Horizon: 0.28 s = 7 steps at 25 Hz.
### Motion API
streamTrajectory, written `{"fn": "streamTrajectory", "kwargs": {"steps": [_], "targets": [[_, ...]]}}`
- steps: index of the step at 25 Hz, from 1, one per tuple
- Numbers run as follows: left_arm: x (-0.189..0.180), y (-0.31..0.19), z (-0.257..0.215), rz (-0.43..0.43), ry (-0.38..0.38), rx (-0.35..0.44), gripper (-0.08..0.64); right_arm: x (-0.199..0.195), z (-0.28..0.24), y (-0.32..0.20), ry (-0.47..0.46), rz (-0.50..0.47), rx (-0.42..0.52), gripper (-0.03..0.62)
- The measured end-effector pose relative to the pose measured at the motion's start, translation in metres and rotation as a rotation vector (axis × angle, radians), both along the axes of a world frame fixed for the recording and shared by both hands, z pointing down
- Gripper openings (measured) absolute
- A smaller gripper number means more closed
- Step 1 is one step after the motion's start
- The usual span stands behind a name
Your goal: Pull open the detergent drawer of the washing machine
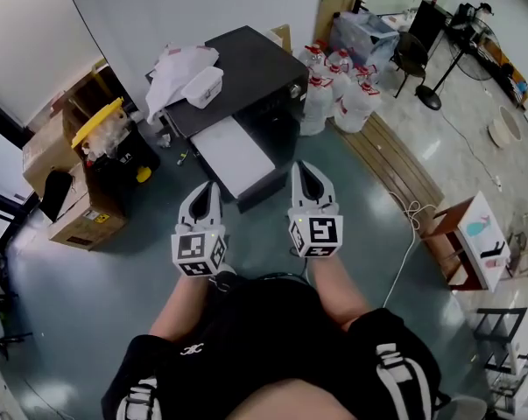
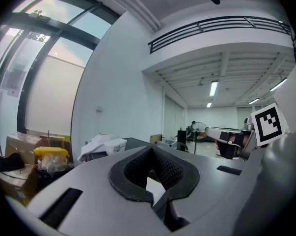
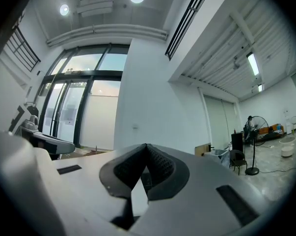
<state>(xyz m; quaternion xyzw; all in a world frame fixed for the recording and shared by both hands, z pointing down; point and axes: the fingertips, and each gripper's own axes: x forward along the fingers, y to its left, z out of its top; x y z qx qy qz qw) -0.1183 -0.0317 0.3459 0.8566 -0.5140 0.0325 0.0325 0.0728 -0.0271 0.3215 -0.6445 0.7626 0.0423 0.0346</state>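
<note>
The washing machine [image 1: 246, 68] stands ahead of me, with a dark top and a white front panel [image 1: 233, 156]. I cannot make out its detergent drawer in any view. My left gripper [image 1: 207, 186] and right gripper [image 1: 306, 168] are held side by side, level, just short of the white panel and apart from it. Both are shut, tips together, with nothing between them. In the left gripper view the shut jaw tips [image 2: 151, 149] point at the machine's top [image 2: 138, 142]. The right gripper view shows shut tips [image 3: 147, 146] against a white wall.
A crumpled white cloth [image 1: 178, 68] and a white plastic box [image 1: 202, 86] lie on the machine's top. Cardboard boxes [image 1: 71, 208] and a yellow-lidded bin [image 1: 106, 125] stand to the left. Water jugs [image 1: 342, 90], wooden boards [image 1: 395, 164] and a small stand [image 1: 469, 243] are to the right.
</note>
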Motion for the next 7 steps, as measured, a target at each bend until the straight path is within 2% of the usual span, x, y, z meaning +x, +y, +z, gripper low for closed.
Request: {"fn": "streamTrajectory", "kwargs": {"steps": [7], "targets": [[-0.0039,-0.0016,0.0048,-0.019,0.004,-0.011,0.0,-0.0069,0.0044,-0.0033,-0.01,-0.039,-0.002,0.003]]}}
